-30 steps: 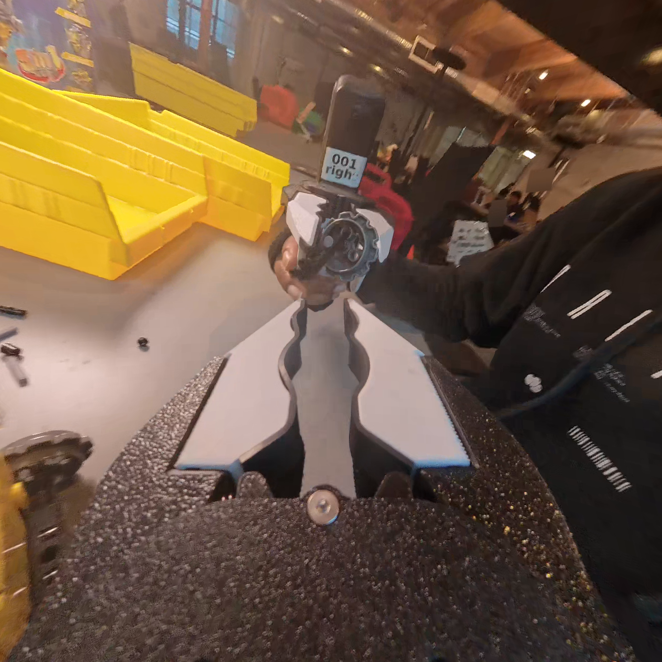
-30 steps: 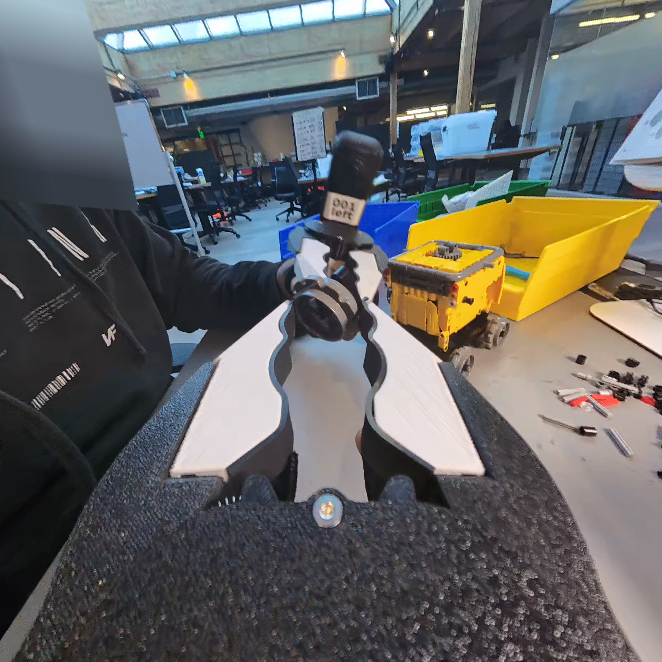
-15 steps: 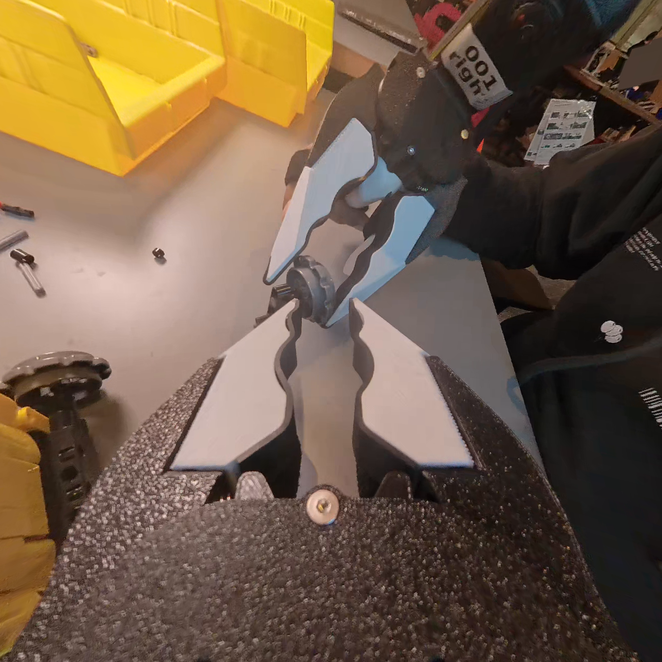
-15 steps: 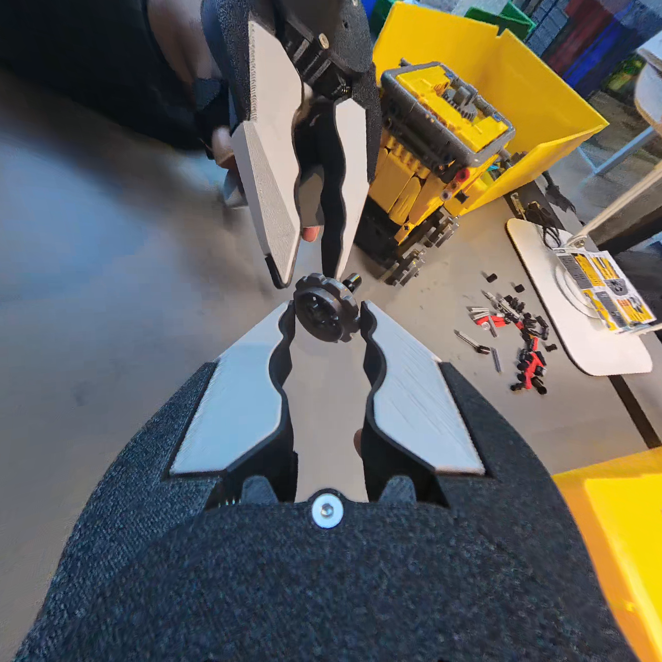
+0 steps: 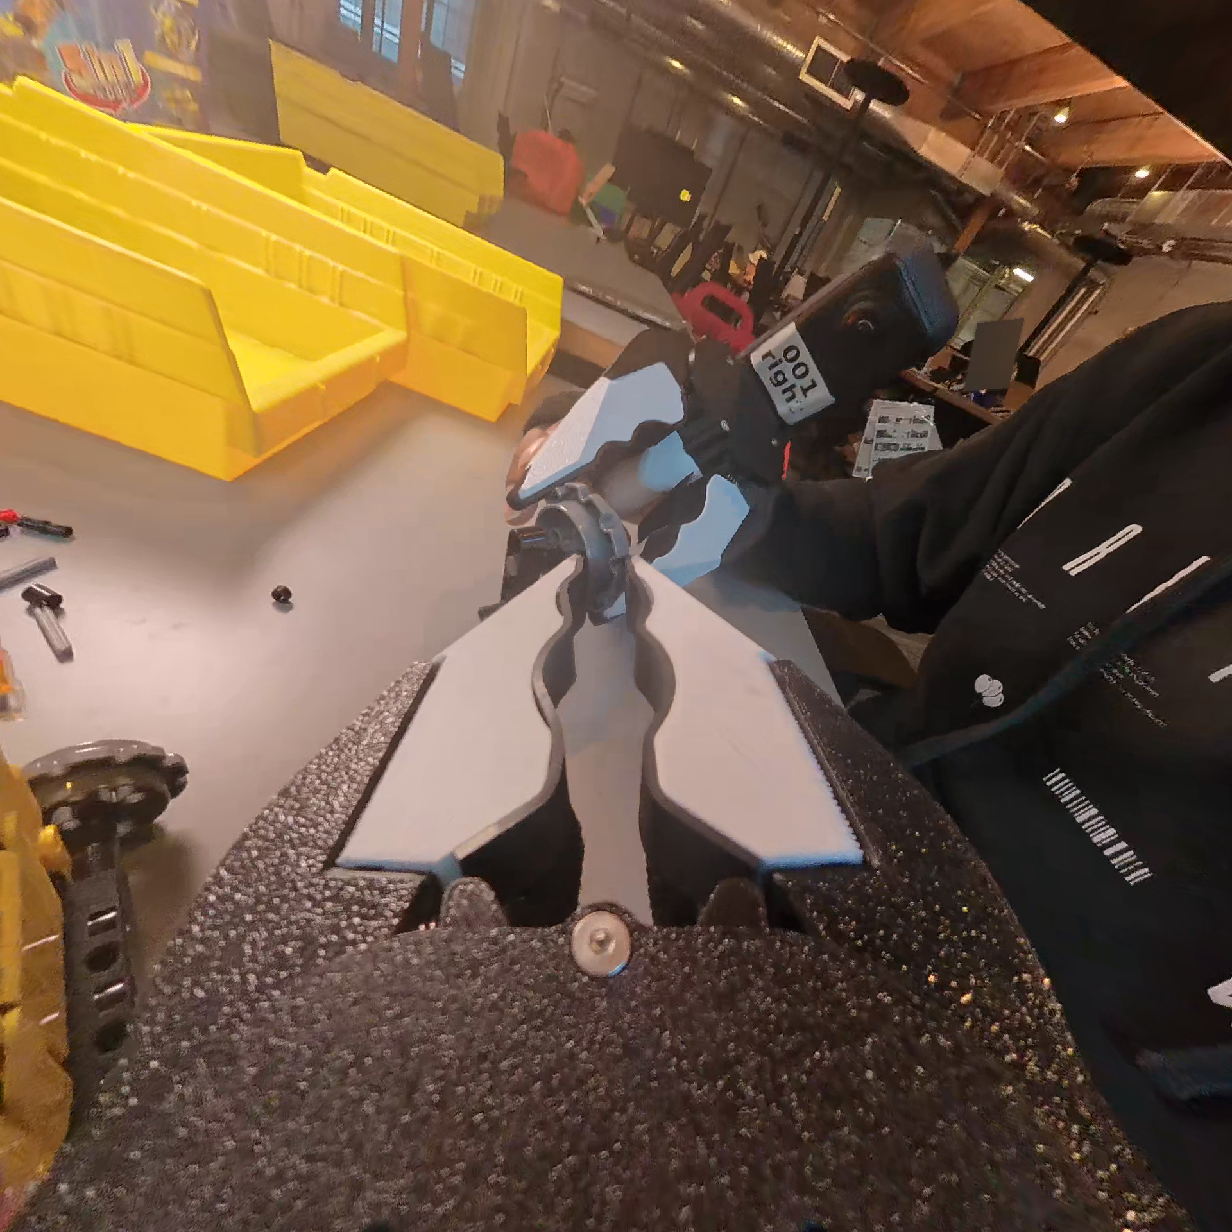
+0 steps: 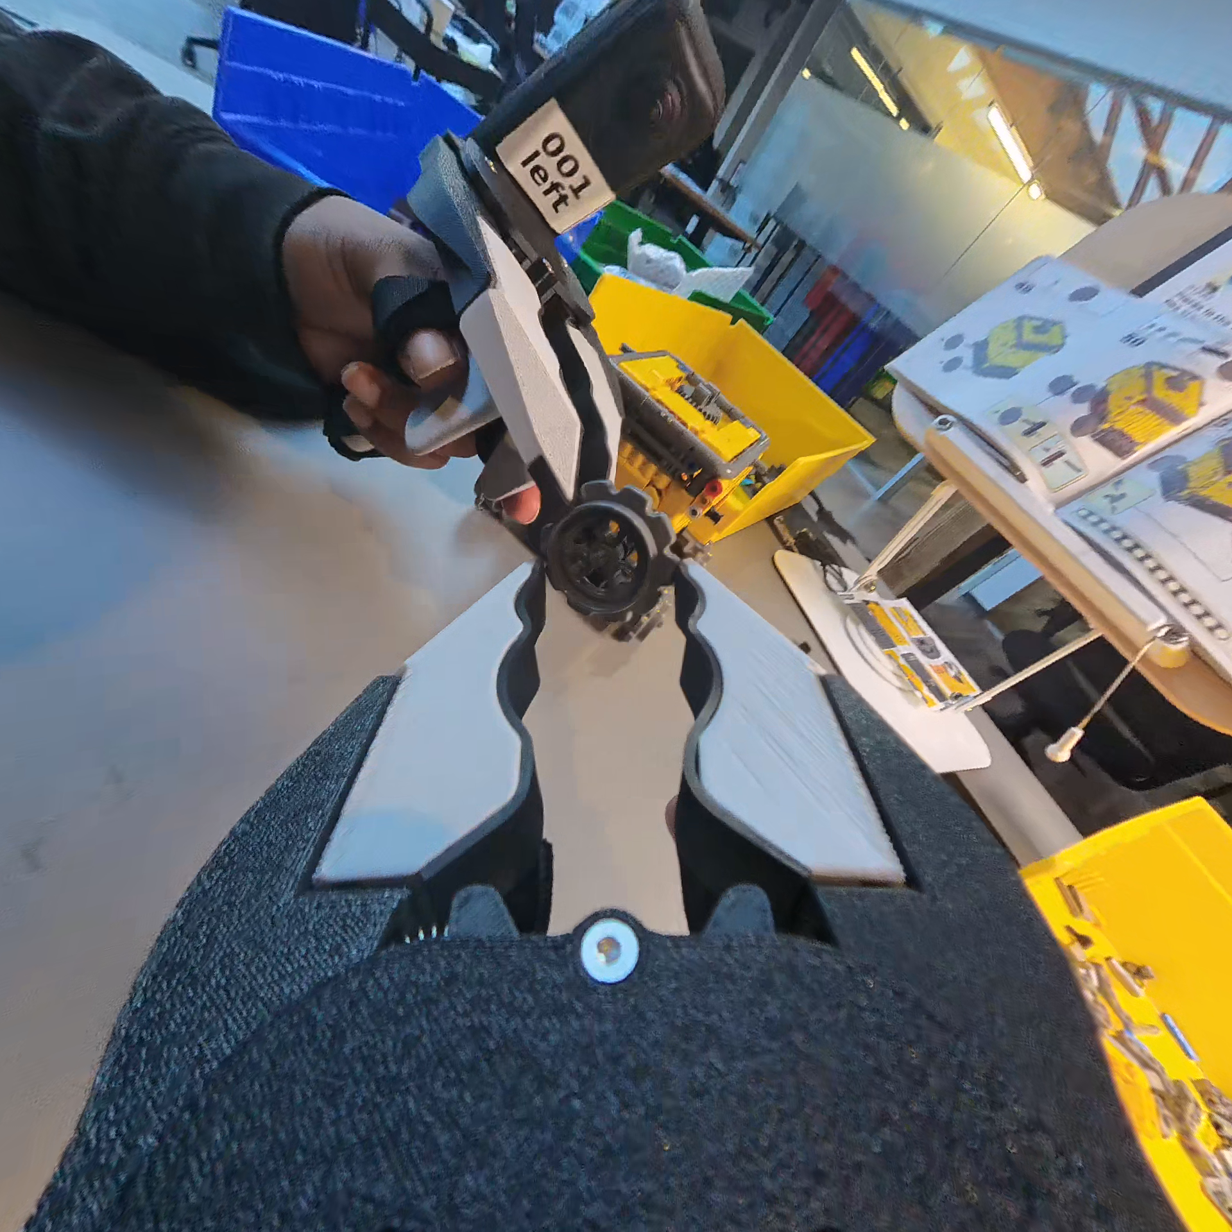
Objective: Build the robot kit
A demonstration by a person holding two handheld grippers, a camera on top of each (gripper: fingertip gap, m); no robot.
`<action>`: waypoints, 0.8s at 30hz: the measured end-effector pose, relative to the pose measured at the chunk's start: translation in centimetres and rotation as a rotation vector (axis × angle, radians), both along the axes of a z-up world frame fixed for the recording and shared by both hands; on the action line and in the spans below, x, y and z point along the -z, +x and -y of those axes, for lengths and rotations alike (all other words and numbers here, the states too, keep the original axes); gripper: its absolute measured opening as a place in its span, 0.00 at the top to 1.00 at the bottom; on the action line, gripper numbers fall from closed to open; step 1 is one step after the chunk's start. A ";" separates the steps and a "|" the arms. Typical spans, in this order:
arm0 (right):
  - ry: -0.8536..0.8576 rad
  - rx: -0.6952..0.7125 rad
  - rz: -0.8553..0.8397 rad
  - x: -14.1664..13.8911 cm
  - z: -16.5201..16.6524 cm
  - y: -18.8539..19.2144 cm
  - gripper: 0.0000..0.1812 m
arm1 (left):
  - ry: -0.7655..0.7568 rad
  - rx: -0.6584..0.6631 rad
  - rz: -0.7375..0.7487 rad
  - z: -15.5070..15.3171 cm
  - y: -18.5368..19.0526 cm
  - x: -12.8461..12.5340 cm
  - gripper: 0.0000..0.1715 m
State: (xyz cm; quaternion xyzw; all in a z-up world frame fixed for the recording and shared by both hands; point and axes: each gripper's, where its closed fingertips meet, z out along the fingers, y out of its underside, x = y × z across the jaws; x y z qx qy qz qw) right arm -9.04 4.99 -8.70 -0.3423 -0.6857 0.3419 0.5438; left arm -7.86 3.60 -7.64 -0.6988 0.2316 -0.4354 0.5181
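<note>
I'm pinching the gear wheel (image 6: 608,567) at twelve o'clock with both claws, left claw (image 5: 603,587) and right claw (image 6: 610,580), above the tabletop (image 5: 333,533).

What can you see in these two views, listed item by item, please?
wheel: one, dark grey, toothed, gripped between both tongs
toy vehicle: one, yellow, on the table behind the wheel
bins: several, yellow, far side of the table
bin: one, blue, background
small parts: a few, black and grey, scattered on the table
booklet: one, open, on a stand
table: one, grey
sleeve: black
left tongs: shut on the wheel
right tongs: shut on the wheel
</note>
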 end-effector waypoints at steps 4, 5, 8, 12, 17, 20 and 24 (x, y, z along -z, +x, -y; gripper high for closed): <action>0.060 0.045 -0.065 -0.6 0.0 -0.2 0.77 | 0.059 -0.019 -0.026 0.0 0.0 -0.3 0.95; 0.079 0.056 -0.079 -0.7 0.0 -0.3 0.78 | 0.063 -0.019 -0.027 0.0 -0.1 -0.4 0.95; 0.116 0.043 -0.077 -0.4 0.3 -0.3 0.78 | 0.031 0.020 -0.043 0.4 -0.1 0.1 0.95; 0.216 0.008 -0.018 1.5 0.7 -0.2 0.78 | 0.098 -0.029 -0.262 0.8 -2.5 0.2 0.89; 0.337 -0.026 0.151 5.4 0.9 -0.4 0.78 | 0.221 -0.221 -0.334 1.5 -8.5 -2.5 0.89; 0.403 -0.055 0.224 7.4 2.2 -0.8 0.78 | 0.193 -0.213 -0.340 2.3 -9.6 -1.9 0.89; 0.423 -0.120 0.241 8.3 4.1 -1.0 0.78 | 0.164 -0.129 -0.405 3.4 -8.3 0.3 0.89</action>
